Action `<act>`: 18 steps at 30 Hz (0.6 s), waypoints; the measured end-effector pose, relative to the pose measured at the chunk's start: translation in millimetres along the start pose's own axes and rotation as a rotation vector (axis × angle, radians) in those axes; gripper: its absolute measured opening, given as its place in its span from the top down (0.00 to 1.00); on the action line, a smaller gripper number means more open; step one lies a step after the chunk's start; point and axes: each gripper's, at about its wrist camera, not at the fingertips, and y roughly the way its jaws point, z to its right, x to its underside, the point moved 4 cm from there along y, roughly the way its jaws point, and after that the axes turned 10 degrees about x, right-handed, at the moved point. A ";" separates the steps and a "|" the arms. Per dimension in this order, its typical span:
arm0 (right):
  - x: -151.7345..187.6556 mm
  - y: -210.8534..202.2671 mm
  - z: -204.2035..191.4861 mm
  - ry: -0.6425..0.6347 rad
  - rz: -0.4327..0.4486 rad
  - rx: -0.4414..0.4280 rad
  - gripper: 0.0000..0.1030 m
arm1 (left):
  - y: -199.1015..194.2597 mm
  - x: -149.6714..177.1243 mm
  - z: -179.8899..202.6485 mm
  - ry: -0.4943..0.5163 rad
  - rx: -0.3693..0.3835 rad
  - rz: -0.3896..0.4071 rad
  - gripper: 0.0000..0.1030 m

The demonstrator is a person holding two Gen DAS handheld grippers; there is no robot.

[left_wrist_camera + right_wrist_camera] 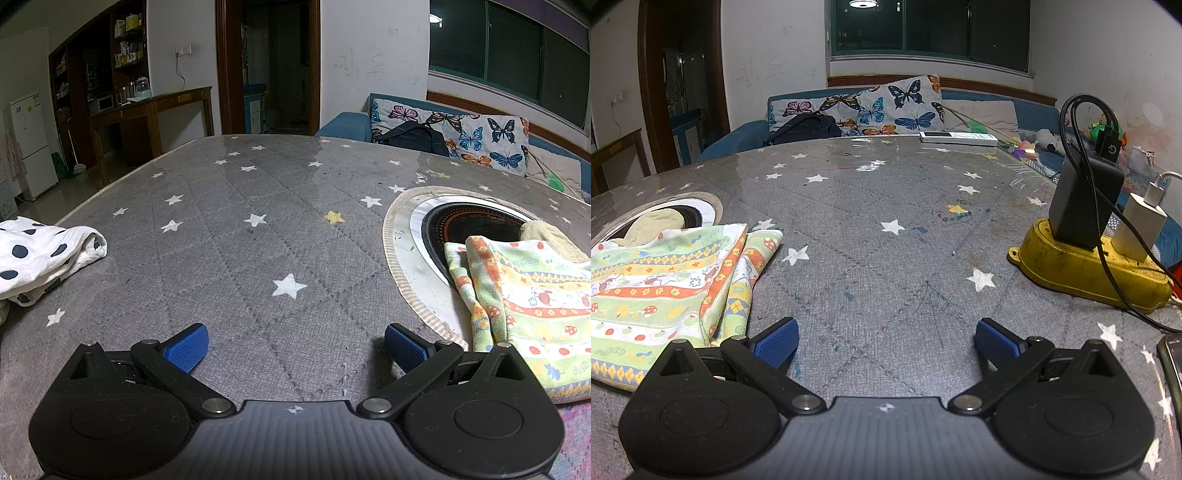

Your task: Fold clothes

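A folded green, orange and yellow patterned garment [528,306] lies on the grey star-print table cover, to the right of my left gripper [295,349]. The same garment lies to the left of my right gripper [886,345] in the right wrist view [661,284]. A beige cloth [652,225] sits under its far edge. A white garment with dark polka dots [40,258] lies bunched at the table's left edge. Both grippers are open and empty, low over bare table cover.
A round black hotplate [469,225] is set in the table beside the patterned garment. A yellow power strip [1097,269] with a black adapter, white charger and cables stands at the right. A phone [1172,365] lies at the right edge. A white remote [958,137] lies at the far edge.
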 end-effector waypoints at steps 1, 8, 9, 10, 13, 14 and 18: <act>0.0 0.0 0.0 0.000 0.000 0.000 0.00 | -0.1 0.1 0.3 0.000 0.000 0.000 0.00; 0.5 0.3 -0.6 0.001 0.000 0.000 0.00 | 0.3 -0.2 -0.7 0.000 0.000 0.000 0.00; 0.6 0.3 -0.8 0.001 0.000 0.000 0.00 | 0.5 -0.3 -0.8 0.000 0.000 0.000 0.00; 0.7 0.3 -1.0 0.001 0.000 0.000 0.00 | 0.4 -0.2 -0.5 0.000 0.000 0.000 0.00; 0.7 0.3 -0.9 0.001 0.000 0.000 0.00 | 0.5 -0.2 -0.6 0.000 0.000 0.000 0.00; 0.7 0.3 -0.8 0.001 -0.001 0.000 0.00 | 0.4 -0.1 -0.6 0.000 0.000 0.000 0.00; 0.8 0.4 -0.8 0.001 -0.001 0.001 0.00 | 0.5 -0.1 -1.8 0.000 0.001 0.000 0.00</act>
